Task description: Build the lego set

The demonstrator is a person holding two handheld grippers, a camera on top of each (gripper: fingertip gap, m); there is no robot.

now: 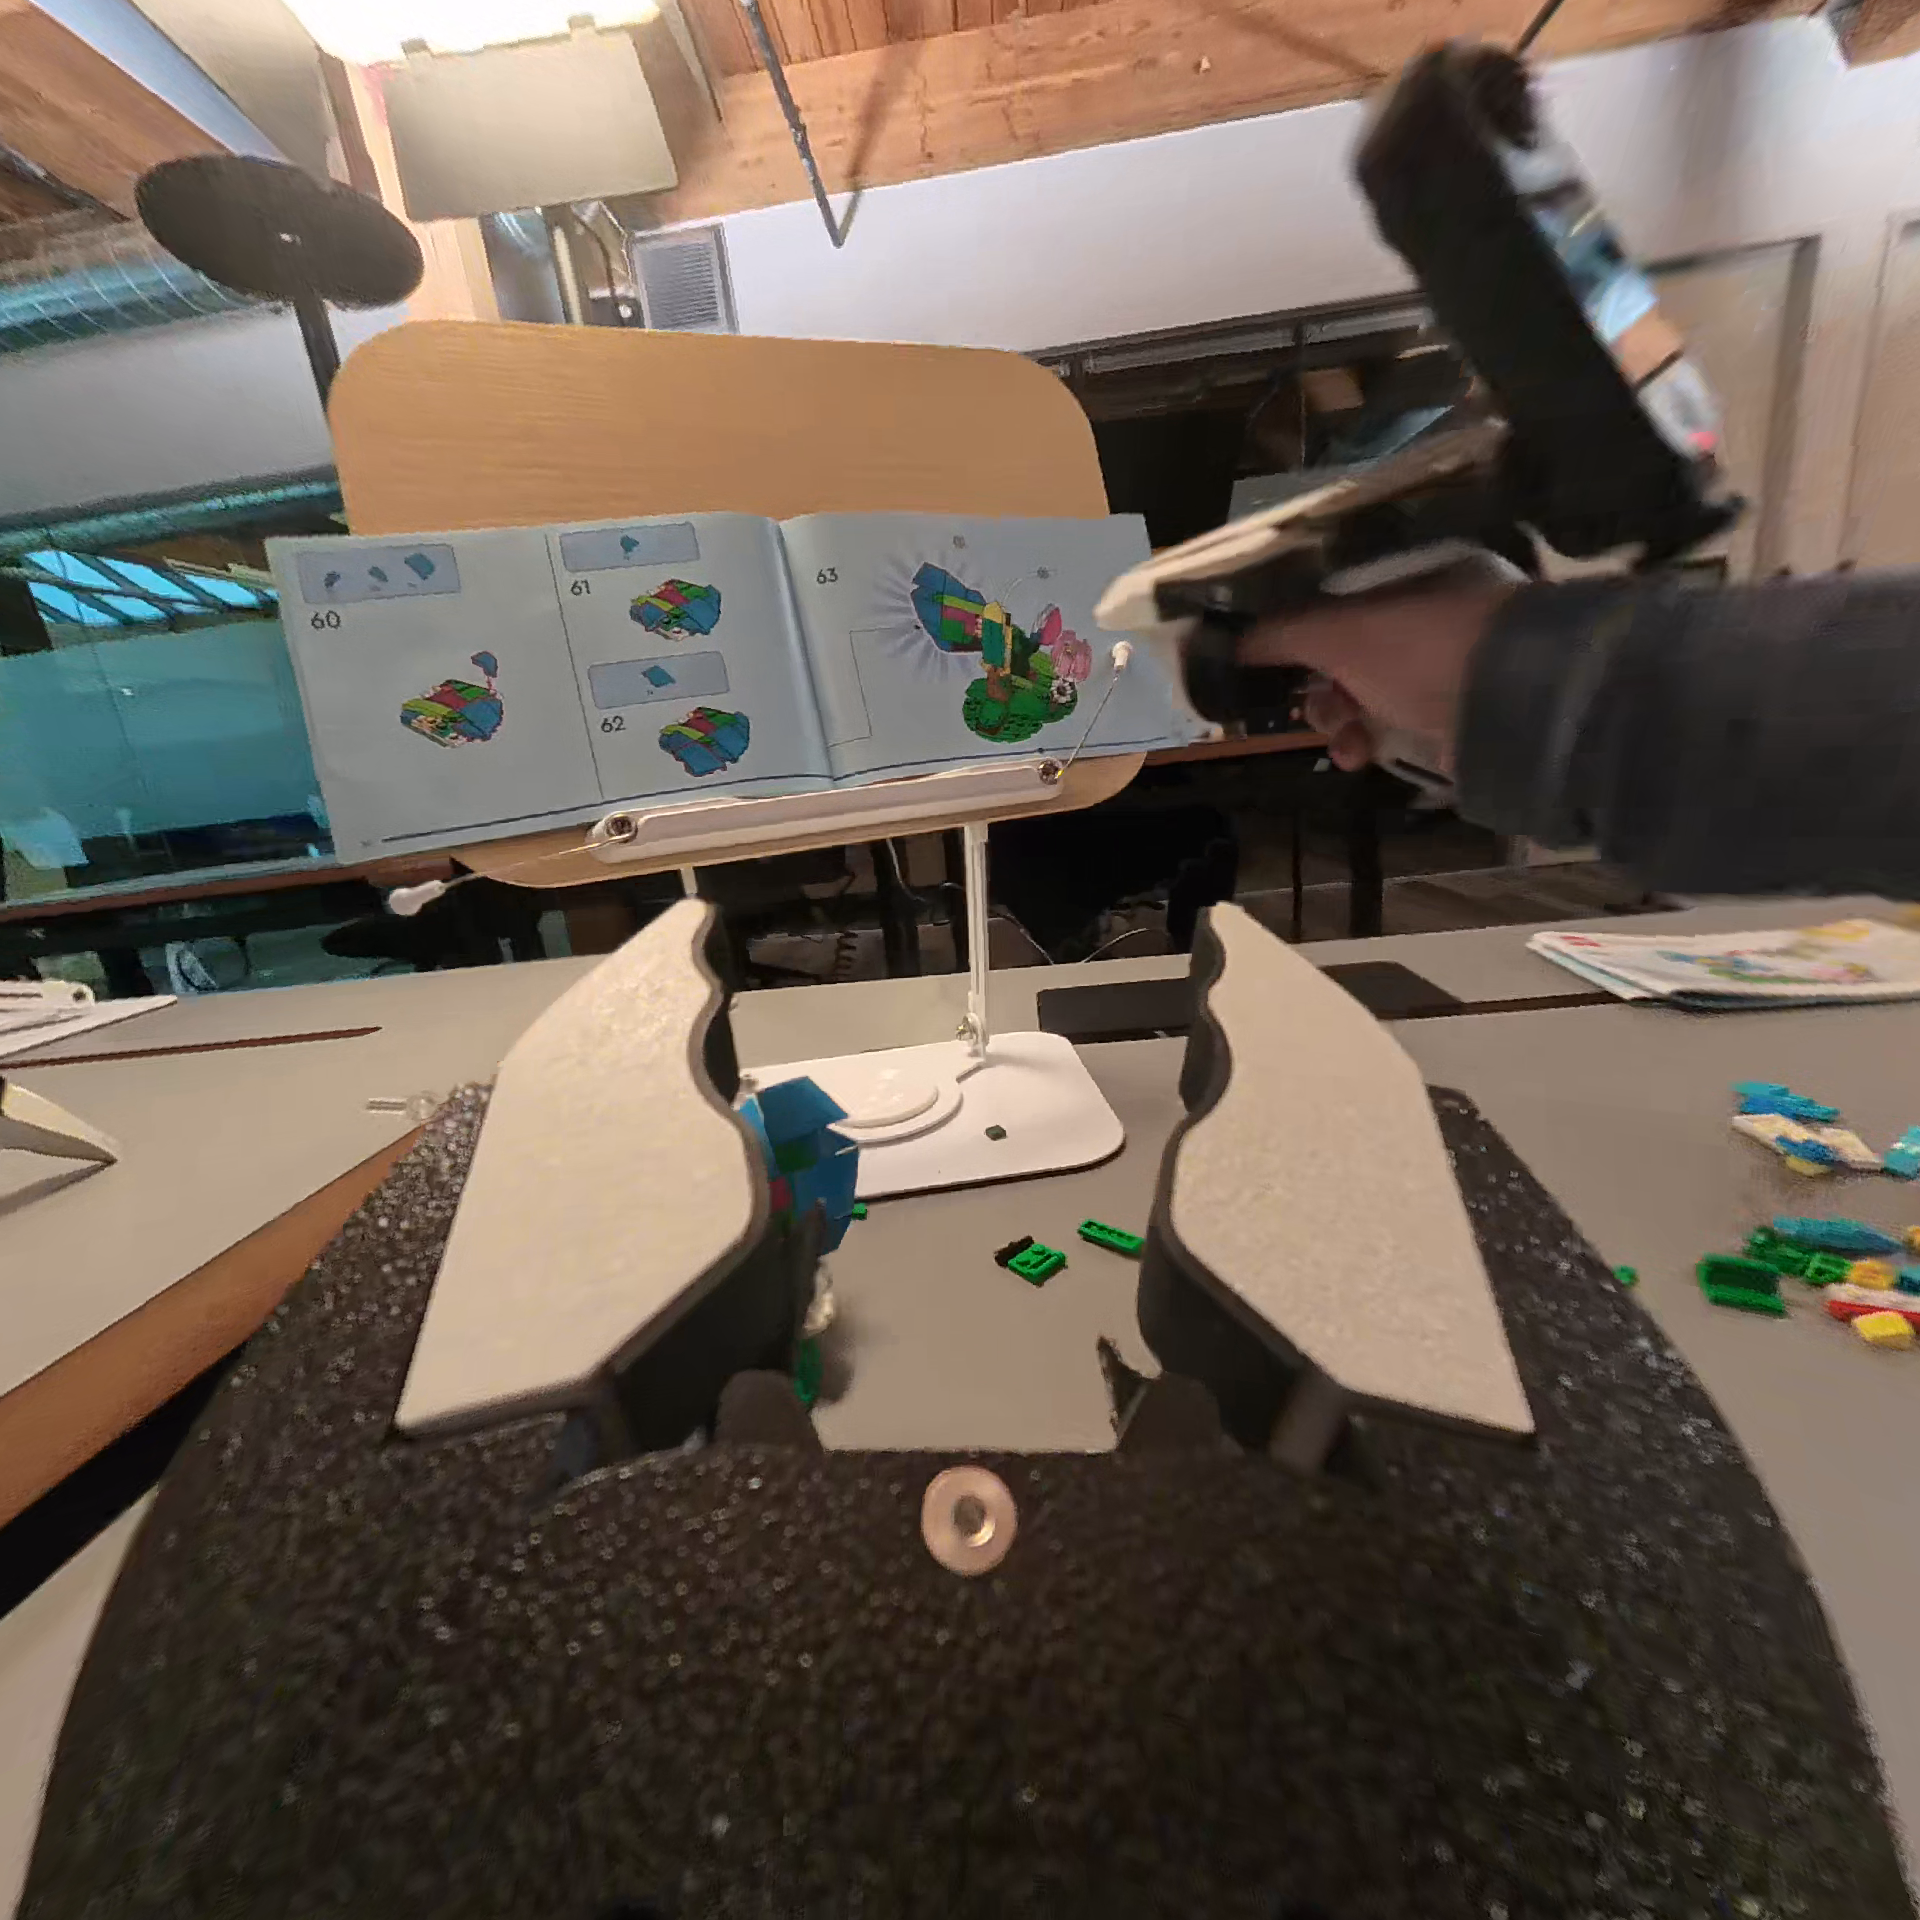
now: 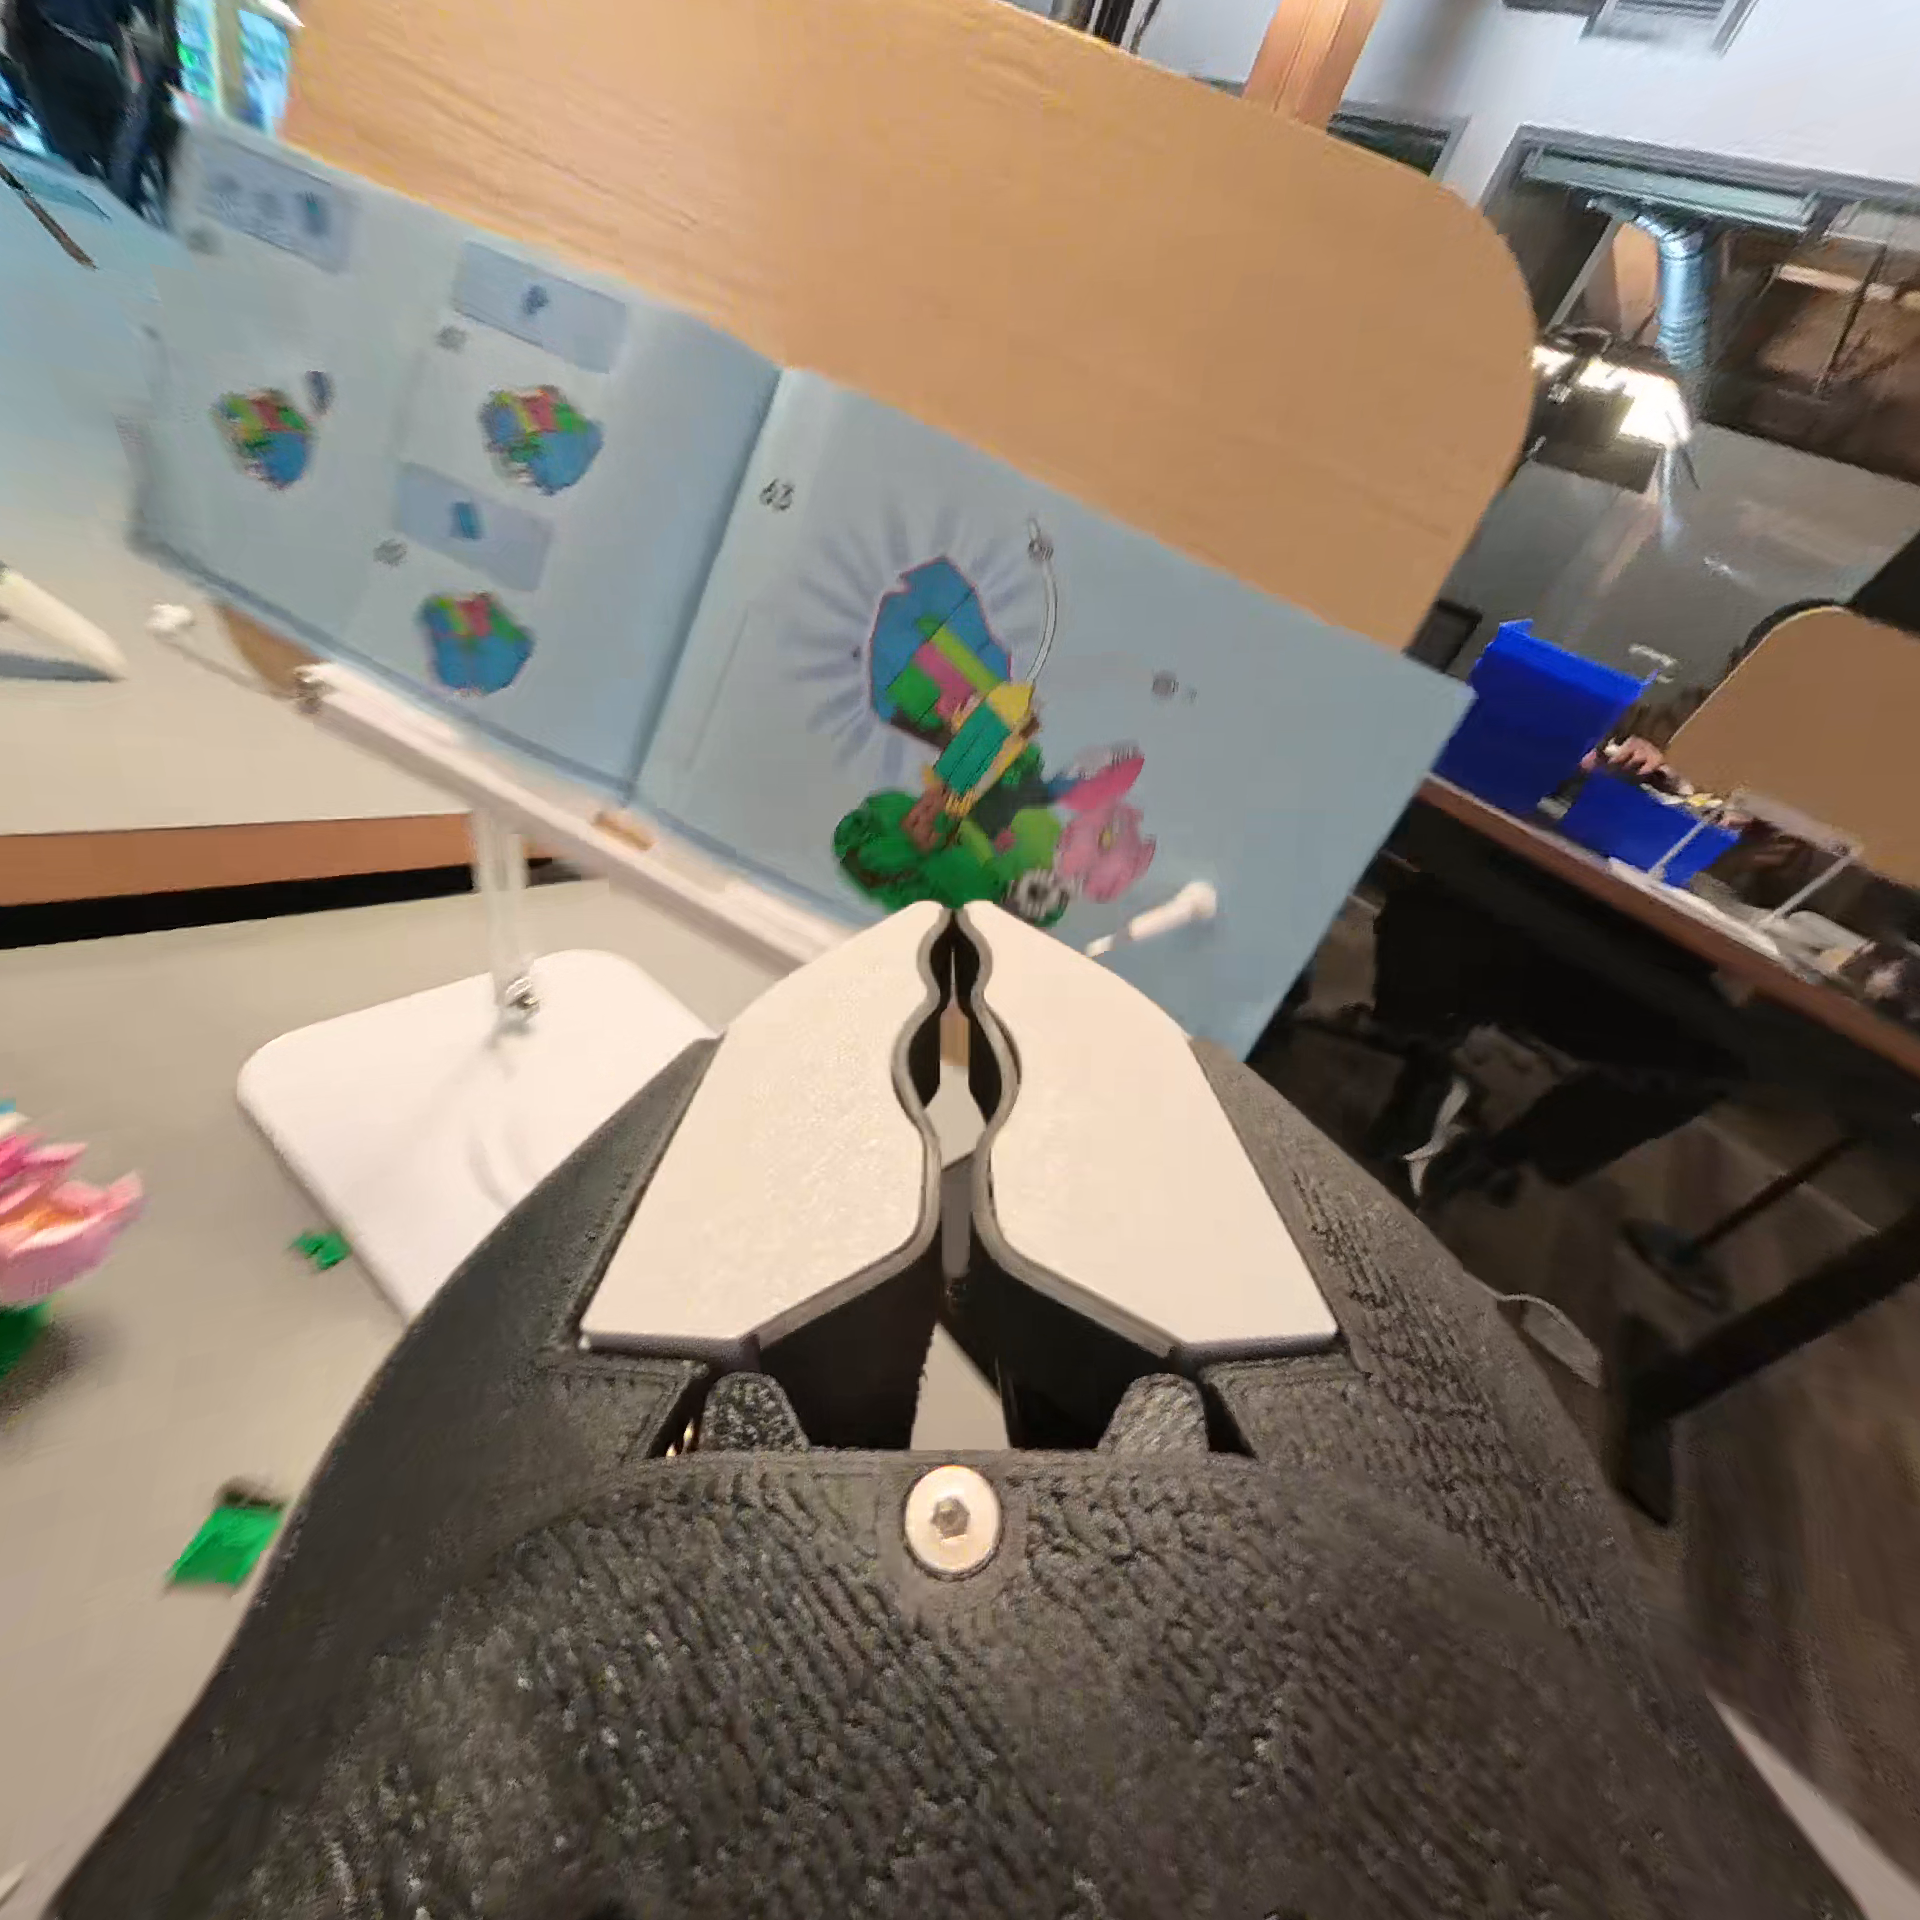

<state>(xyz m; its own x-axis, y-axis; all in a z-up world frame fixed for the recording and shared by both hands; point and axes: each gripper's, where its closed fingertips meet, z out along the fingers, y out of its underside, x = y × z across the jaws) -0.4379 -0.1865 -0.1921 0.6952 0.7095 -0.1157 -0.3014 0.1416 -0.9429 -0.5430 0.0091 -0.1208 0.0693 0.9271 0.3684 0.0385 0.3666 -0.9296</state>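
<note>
My left gripper [image 1: 956, 930] is open and low over the grey table. A blue and green lego build [image 1: 805, 1153] stands against the inner face of its left finger [image 1: 623, 1153], partly hidden by it. The open instruction booklet [image 1: 717, 665] rests on a wooden stand. My right gripper [image 2: 954, 914] is shut, raised in front of the booklet's right page [image 2: 935, 675]. I see nothing between its jaws. In the left wrist view it [image 1: 1132, 608] is at that page's right edge, held by a hand.
The stand's white base [image 1: 1039, 1132] lies just ahead. Small green pieces [image 1: 1034, 1259] lie between my left fingers. A pile of loose pieces [image 1: 1829, 1247] and a second booklet [image 1: 1745, 961] lie at the right. A pink lego flower [image 2: 52, 1216] stands left of the base. One gripper's finger ends stand about 25 centimeters off the other's. The left tips stand about 15 centimeters off the pink lego flower [image 2: 52, 1216].
</note>
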